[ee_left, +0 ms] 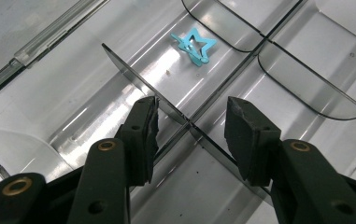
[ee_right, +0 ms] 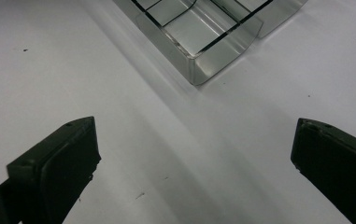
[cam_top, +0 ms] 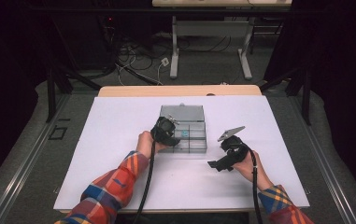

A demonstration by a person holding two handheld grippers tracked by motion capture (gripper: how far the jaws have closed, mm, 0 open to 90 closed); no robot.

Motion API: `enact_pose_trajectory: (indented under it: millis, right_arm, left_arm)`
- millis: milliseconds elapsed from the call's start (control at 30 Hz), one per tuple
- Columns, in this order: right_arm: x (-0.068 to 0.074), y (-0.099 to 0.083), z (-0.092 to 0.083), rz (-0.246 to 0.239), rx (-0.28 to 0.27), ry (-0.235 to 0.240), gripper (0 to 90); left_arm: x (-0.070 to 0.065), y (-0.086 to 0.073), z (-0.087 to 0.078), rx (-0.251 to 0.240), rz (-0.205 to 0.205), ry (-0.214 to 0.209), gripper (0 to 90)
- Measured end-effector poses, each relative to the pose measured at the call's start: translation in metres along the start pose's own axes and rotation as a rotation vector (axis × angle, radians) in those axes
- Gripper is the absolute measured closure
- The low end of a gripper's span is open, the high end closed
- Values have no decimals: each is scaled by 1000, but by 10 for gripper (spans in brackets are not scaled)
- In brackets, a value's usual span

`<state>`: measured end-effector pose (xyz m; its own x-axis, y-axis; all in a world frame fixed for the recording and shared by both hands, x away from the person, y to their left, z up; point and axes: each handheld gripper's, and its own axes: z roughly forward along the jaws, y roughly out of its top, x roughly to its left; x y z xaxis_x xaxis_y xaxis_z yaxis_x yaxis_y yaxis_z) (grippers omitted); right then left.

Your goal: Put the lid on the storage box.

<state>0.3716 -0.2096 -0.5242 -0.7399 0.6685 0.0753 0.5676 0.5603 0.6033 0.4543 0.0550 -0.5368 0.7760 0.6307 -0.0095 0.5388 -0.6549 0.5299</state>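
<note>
**Clear divided box with blue star clip; two hand-held grippers**

Item 1. Clear compartment box (cam_top: 185, 133): centre of the high view, standing on the white table sheet (cam_top: 119, 154), its lid (cam_top: 181, 112) folded back toward the top of the frame. Dark dividers (ee_left: 133, 79) split the interior into cells; curved partitions show at the upper right of the left gripper view. One corner of the box (ee_right: 199, 70) appears at the top centre of the right gripper view.

Item 2. Blue star-shaped clip (ee_left: 194, 46): lies on the floor of one cell, upper centre of the left gripper view; seen as a small blue spot (cam_top: 185, 132) in the high view.

Item 3. Left gripper (ee_left: 192, 123): over the box's left edge in the high view (cam_top: 167, 131). Jaws part-open, straddling a divider wall; pads not pressing on it, nothing held. Clip well beyond the tips.

Item 4. Right gripper (ee_right: 192, 154): right of the box in the high view (cam_top: 229, 151), over bare sheet. Jaws wide, empty.
</note>
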Motion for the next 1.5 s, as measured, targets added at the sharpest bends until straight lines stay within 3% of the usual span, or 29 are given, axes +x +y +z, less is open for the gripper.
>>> enact_pose_trajectory:
  millis: [200,333,533,567,600,633,667,833,967,1067,1200,1500]
  right_arm:
    - [-3,2,0,12,8,6,6]
    - [-4,3,1,15,-25,-1,10]
    - [-9,8,-1,19,-5,-12,22]
    - [-10,8,0,18,-23,-16,24]
    - [-11,9,-1,18,-15,-9,29]
    - [-10,10,1,31,-47,-15,39]
    - [-12,11,-1,21,-27,-20,45]
    - [-17,15,0,32,-42,-33,104]
    - [-25,21,2,41,-51,-48,198]
    - [-31,26,3,46,-33,-65,308]
    - [-40,34,9,60,-49,-76,479]
    - [-55,55,21,57,-17,-78,807]
  left_arm:
    - [0,0,0,0,0,0,544]
    - [0,0,0,-1,-1,1,544]
    - [0,-1,0,-6,-4,2,546]
    - [0,-1,0,-7,-4,2,546]
    - [0,-1,0,-8,-5,-2,546]
    - [0,-1,0,-8,-5,-1,546]
    - [0,-1,0,-7,-5,-3,546]
    - [0,-1,0,-8,-6,-2,546]
    - [0,-1,0,-8,-7,-2,546]
    - [0,-1,0,-10,-11,-4,547]
    - [1,-1,0,-8,-7,-2,547]
    - [1,-1,0,-6,-6,-4,547]
